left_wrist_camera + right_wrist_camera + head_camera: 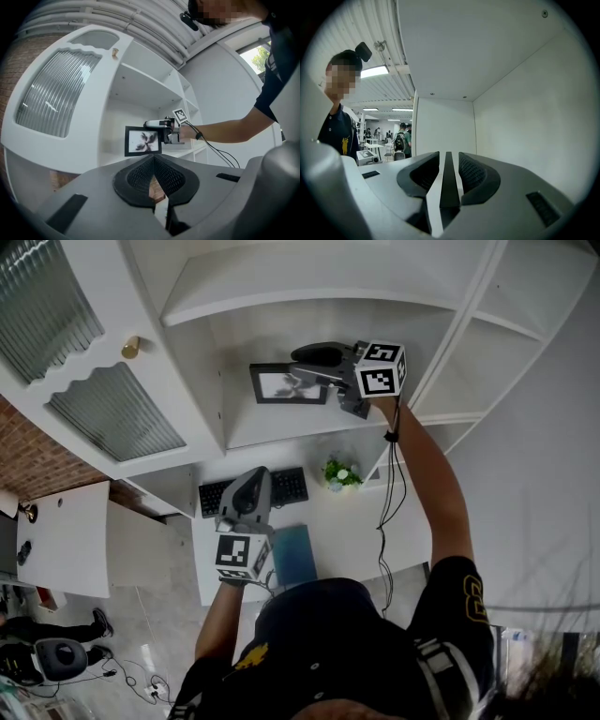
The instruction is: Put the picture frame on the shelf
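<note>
Picture frame [281, 385] sits between hand-held gripper's [448, 155] open jaws.

Picture frame [289, 385] in shelf [281, 430], between right tongs [302, 374]; below, keyboard [287, 487] left of plant [341, 473].

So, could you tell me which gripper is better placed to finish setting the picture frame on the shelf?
Right. The right gripper is at the shelf with the picture frame between its jaws; the left gripper hangs low over the keyboard.
</note>
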`<state>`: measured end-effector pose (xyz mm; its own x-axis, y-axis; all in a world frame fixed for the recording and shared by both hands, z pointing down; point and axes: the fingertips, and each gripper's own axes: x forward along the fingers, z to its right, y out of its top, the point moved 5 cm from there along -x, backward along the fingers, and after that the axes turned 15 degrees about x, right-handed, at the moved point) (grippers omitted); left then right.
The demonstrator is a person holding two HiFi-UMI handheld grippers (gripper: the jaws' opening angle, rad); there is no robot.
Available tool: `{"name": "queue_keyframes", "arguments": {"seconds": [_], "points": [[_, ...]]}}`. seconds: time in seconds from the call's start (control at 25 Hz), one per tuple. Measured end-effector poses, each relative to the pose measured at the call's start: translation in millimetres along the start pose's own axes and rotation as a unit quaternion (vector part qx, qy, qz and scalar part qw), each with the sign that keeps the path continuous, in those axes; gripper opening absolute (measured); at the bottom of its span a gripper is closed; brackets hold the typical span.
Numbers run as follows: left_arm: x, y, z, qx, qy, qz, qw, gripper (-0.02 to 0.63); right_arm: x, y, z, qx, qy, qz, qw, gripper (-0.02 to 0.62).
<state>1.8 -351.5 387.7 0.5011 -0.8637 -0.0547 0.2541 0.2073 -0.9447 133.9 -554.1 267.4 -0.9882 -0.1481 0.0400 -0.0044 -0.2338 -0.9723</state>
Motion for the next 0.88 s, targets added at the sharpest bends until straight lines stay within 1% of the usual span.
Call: {"name": "queue_keyframes", "arguments": {"seconds": [0.12,0.32,0.52,0.64,0.8,0.88], "points": [[1,3,0,0.007,0.001,0.01,0.9999,0.018,-1,1,-1,0.0,0.0,0.001,1.0,0.118],[-2,-4,3,-0.005,-0.007,-0.014,0.9999,0.018,-2,4,0,-0.002,-0.008,0.006,1.0,0.109],[-1,-2,4,-0.004,-0.009,-0.01,0.9999,0.018,-7,6,1,-0.005,-0.018,0.014,1.0,0.088],[0,2,3,0.003,-0.005,0.004,1.0,0.018,-10,10,1,-0.011,-0.026,0.026,0.999,0.072],[-2,2,3,0.001,-0.005,-0.002,1.0,0.018,-16,17,-2,-0.018,-0.039,0.047,0.998,0.069],[-3,2,3,0.0,-0.005,-0.002,1.0,0.018,-20,20,-4,-0.026,-0.052,0.061,0.996,0.063]]}}
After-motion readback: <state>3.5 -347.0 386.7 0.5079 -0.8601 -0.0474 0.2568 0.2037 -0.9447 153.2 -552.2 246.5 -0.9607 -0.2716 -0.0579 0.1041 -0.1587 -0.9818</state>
